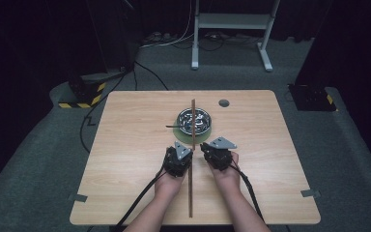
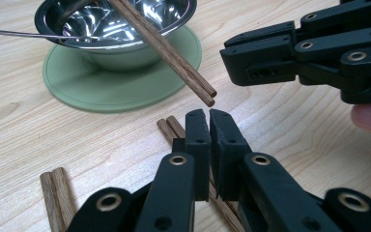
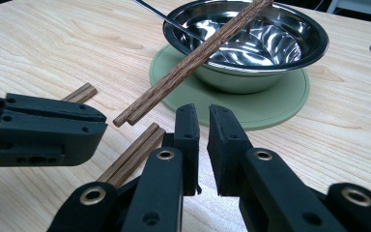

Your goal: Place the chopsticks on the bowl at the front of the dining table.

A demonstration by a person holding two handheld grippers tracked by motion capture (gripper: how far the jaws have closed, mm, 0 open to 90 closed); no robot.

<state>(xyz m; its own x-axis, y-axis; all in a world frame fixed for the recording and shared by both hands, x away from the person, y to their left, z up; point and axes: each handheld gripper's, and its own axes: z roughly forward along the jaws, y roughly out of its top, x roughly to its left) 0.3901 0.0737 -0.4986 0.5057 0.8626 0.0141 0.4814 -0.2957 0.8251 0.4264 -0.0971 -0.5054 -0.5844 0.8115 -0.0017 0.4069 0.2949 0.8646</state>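
Wooden table (image 1: 125, 145) carried a steel bowl (image 1: 194, 120) on a green round mat (image 1: 179, 132), set a little beyond mid-table and well in from every edge. One pair of chopsticks (image 1: 193, 113) lay across the bowl's rim, its near end overhanging the mat and pointing at the grippers. A second pair of chopsticks (image 1: 191, 193) lay flat on the table, running from between the grippers back almost to the near edge. A thin metal utensil handle (image 1: 173, 126) stuck out of the bowl to the left.

Left gripper (image 1: 182, 153) and right gripper (image 1: 207, 150) sat side by side just short of the mat, close together, the flat pair between them. Left gripper view: jaws nearly closed, a narrow slit between them, nothing gripped; the flat pair passed under them. Right gripper view: jaws slightly parted, nothing between them; flat pair just beside its left jaw.

Open table lay to the left and right of both hands. A grey round cap (image 1: 223, 103) sat near the far edge, right of the bowl. Grey carpet (image 1: 38, 159) surrounded the table
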